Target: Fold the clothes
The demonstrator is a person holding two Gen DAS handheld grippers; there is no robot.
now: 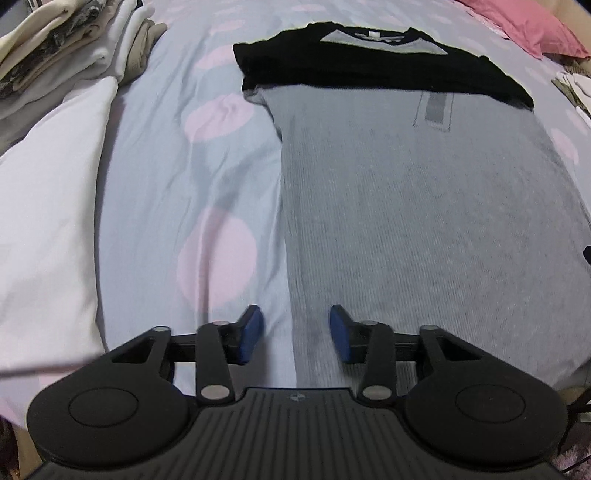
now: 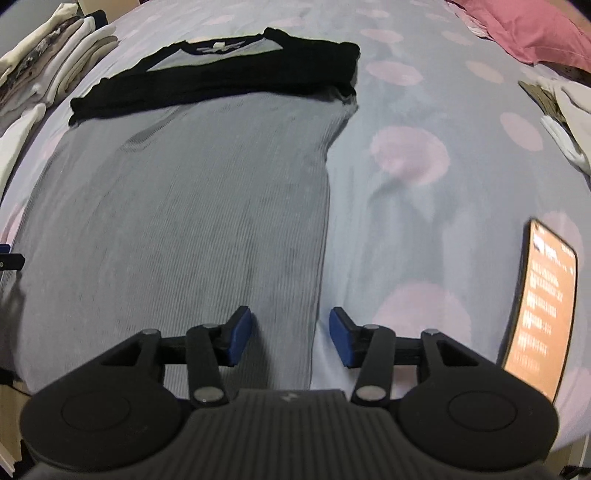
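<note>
Left tool (image 1: 297, 334): blue pads (image 1: 251, 338) spread wide, nothing between them. Hovering over the near left corner of the grey shirt (image 1: 424, 221), left pad above bare bed sheet, right pad above the shirt's hem zone; contact with fabric cannot be told.

Right tool (image 2: 291, 336): blue pads (image 2: 238, 338) likewise apart, empty. Straddling the shirt's right side edge near the hem, left pad over grey fabric, right pad over sheet.

Grey shirt (image 2: 177, 221) spread flat on the bed, front down or up not determinable; hem toward the tools, body ribbed or fine-striped. Black sleeves (image 1: 369, 70) folded across the upper part, forming a dark band below the collar; grey panel with a white mark visible at the neck (image 2: 218, 50).

Bed sheet (image 1: 192, 177): pale blue with large pink dots, lightly creased beside the shirt.

Further out: stack of folded clothes (image 1: 66, 48), white and beige, at far left of the bed; white pillow or folded white fabric (image 1: 48, 206) nearer on the left. Pink pillow (image 2: 532, 29) at far right corner. Loose light garments (image 2: 561, 114) at right edge. Phone (image 2: 541, 310) lying on the sheet just right of the right tool, screen lit orange with text too blurred to read.

No containers in view.
</note>
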